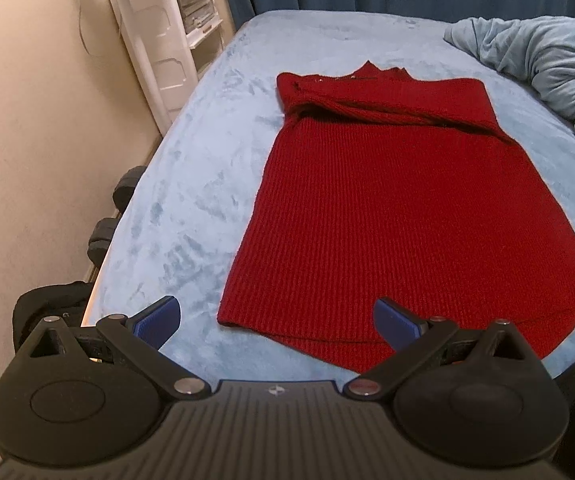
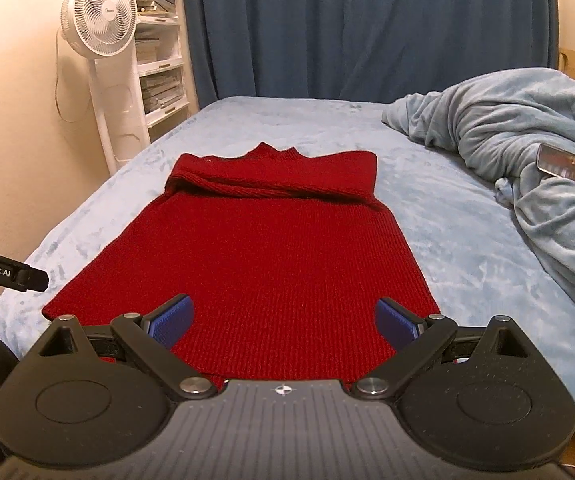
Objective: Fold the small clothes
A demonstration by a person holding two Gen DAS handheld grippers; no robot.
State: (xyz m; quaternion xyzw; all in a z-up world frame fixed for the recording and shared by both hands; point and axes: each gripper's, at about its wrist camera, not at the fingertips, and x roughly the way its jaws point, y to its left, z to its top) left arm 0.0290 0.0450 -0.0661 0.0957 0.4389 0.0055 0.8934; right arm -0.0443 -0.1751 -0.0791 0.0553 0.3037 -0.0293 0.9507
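Left tongs spread wide, empty, over near hem | right tongs likewise released | red ribbed knit sweater flat mid-frame on pale blue plush bed, sleeves folded across | advice: grip both hem corners evenly, fold toward collar.

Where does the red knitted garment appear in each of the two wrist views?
Left wrist view: the red knitted garment lies right of centre on the light blue bed cover, reaching toward the right edge.
Right wrist view: the garment lies in the centre, its near hem behind the open right claw.
Shared landmark: the crumpled blue blanket, to the garment's right in both.
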